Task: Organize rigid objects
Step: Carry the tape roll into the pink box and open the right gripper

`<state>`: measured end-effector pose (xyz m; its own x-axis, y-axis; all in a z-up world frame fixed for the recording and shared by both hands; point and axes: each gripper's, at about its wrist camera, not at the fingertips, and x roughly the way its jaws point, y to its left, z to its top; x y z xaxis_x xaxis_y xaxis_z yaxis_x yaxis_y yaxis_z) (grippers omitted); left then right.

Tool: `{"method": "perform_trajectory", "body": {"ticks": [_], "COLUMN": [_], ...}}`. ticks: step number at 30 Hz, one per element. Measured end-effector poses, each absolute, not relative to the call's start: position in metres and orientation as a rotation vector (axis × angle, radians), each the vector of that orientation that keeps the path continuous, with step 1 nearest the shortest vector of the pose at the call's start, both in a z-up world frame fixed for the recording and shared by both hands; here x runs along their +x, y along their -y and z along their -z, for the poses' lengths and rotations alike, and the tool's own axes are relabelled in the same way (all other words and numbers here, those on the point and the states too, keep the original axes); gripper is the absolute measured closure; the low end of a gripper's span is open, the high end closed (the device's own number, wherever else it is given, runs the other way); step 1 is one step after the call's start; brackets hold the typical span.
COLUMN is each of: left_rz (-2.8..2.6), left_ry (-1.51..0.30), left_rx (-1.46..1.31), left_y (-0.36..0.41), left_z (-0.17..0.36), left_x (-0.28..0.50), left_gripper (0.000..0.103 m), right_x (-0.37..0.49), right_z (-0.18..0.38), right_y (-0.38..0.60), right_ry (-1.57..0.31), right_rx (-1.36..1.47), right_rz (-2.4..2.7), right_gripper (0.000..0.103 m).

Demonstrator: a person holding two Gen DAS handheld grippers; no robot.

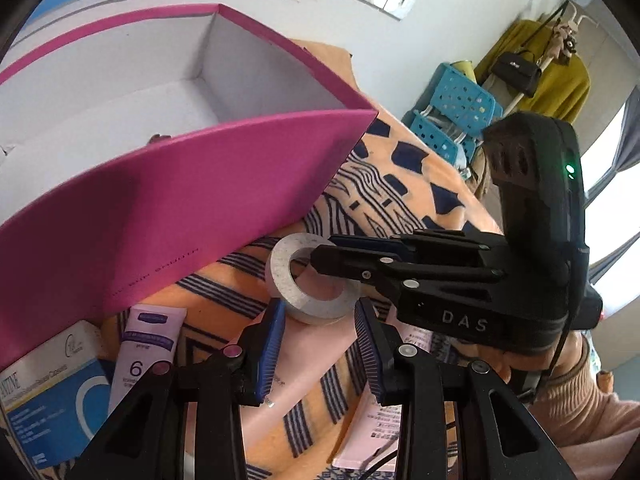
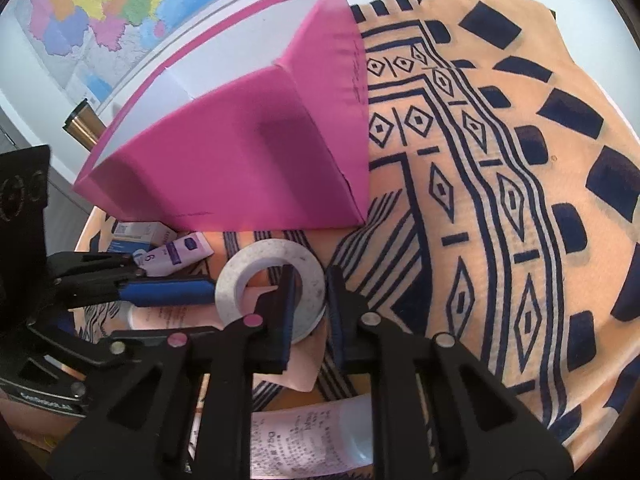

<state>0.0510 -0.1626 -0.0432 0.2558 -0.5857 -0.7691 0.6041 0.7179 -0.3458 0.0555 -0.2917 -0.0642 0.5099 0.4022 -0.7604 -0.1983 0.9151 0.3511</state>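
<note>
A grey-white tape roll (image 1: 308, 280) (image 2: 272, 276) lies on the orange patterned cloth in front of the open pink box (image 1: 180, 184) (image 2: 240, 160). My right gripper (image 2: 310, 304) straddles the roll's rim, one finger inside the hole and one outside, closed on it; in the left wrist view it reaches in from the right (image 1: 320, 256). My left gripper (image 1: 320, 340) is open, its blue pads either side of the roll's near edge, not touching. It shows at left in the right wrist view (image 2: 168, 290).
A blue-white carton (image 1: 52, 396) and a purple-white tube (image 1: 146, 344) (image 2: 176, 254) lie by the box's near corner. A pink tube (image 2: 304, 436) lies under the grippers. A blue basket rack (image 1: 452, 112) and hanging clothes stand beyond the table.
</note>
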Motion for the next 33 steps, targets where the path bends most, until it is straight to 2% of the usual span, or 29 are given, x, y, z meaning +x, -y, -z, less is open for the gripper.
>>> {"method": "perform_trajectory", "body": {"ticks": [7, 18, 23, 33], "left_rz": [0.836, 0.795, 0.757, 0.694], "left_ry": [-0.958, -0.787, -0.79, -0.864], "left_rx": [-0.003, 0.011, 0.009, 0.006], "left_y": [0.15, 0.132, 0.133, 0.134], "left_z": [0.014, -0.05, -0.058, -0.041], "left_x": [0.034, 0.035, 0.058, 0.095], "left_gripper": [0.068, 0.068, 0.068, 0.068], "right_x": [0.038, 0.04, 0.069, 0.111], "right_z": [0.035, -0.047, -0.055, -0.037], "right_y": [0.29, 0.272, 0.264, 0.264], "right_ry": [-0.887, -0.692, -0.677, -0.757], "right_rx": [0.205, 0.122, 0.102, 0.127], "right_rz": [-0.369, -0.43, -0.437, -0.415], "right_gripper": [0.086, 0.086, 0.086, 0.086]}}
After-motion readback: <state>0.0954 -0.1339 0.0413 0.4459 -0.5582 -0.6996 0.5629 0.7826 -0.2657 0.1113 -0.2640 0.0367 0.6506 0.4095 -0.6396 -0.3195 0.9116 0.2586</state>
